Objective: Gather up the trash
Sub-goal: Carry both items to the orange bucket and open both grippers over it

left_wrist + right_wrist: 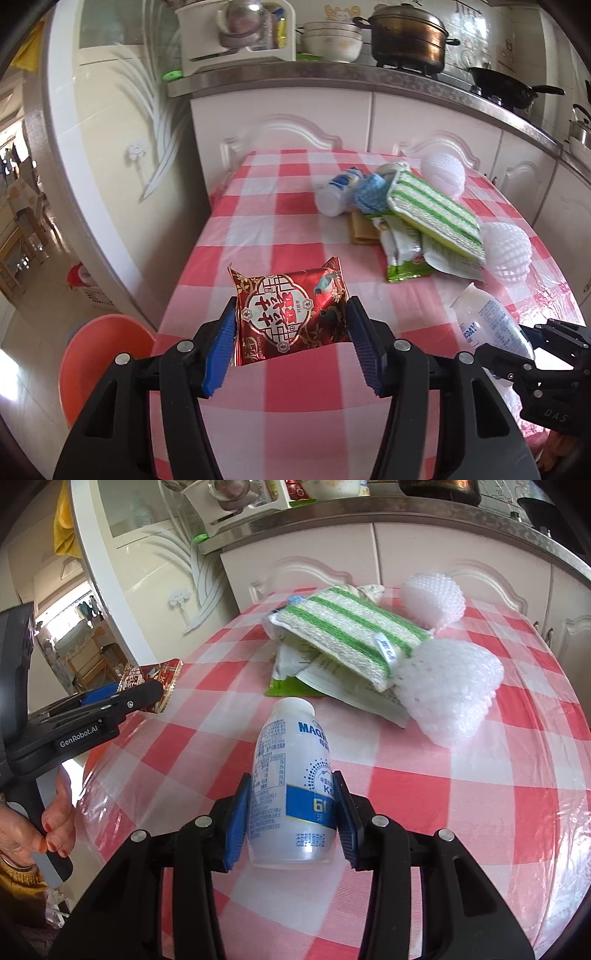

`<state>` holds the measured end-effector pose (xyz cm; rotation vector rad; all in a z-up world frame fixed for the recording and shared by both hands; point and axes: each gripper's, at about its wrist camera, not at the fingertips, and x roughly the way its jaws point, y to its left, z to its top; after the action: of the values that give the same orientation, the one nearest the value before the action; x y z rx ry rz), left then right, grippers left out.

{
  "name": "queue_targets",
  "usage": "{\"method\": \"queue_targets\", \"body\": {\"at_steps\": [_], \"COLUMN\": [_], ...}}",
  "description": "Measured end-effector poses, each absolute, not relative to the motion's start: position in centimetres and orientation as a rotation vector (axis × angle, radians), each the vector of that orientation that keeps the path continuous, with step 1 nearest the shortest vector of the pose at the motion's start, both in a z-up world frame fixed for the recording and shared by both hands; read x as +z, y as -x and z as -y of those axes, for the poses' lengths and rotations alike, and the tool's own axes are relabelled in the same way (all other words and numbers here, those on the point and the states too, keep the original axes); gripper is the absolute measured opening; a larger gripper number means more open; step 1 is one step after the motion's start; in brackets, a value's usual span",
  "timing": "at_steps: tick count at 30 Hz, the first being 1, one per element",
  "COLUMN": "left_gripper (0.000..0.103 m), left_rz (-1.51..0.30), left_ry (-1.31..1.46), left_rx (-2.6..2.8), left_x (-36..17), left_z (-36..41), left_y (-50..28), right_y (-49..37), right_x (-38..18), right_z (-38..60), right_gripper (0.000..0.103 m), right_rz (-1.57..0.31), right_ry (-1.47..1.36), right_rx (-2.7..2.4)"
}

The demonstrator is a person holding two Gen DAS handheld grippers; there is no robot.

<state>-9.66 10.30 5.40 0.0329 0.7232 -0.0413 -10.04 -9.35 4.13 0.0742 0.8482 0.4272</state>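
Observation:
My left gripper is shut on a red foil snack packet and holds it above the near part of the red-and-white checked table. It also shows in the right wrist view at the left. My right gripper is shut on a white plastic bottle with a blue label, lying neck forward; the same bottle shows in the left wrist view. Farther back lies a pile of trash: a green-striped sponge cloth, green and white wrappers, a second white bottle.
Two white foam fruit nets lie by the pile. An orange basin stands on the floor left of the table. White cabinets and a counter with pots stand behind.

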Motion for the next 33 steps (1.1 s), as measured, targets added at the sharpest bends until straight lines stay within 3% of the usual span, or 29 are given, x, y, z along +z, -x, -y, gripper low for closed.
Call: {"method": "queue_targets", "body": {"at_steps": [17,25,33], "left_gripper": [0.058,0.059,0.060], "left_rz": [-0.720,-0.799,-0.881], "left_ry": [0.120,0.237,0.331], "left_rx": [0.209,0.379,0.428], "left_x": [5.2,1.4,-3.2], "left_z": [-23.7,-32.1,-35.7], "left_y": [12.4,13.6,13.4], "right_y": [8.2,6.2,4.6], "right_x": [7.6,7.3,4.5], "right_z": [-5.5,-14.9,-20.8], "right_gripper": [0.044,0.044,0.044], "right_rz": [-0.880,-0.932,-1.006], "right_ry": [-0.043,-0.004,0.032], "right_rx": [0.810,0.978,1.028]}}
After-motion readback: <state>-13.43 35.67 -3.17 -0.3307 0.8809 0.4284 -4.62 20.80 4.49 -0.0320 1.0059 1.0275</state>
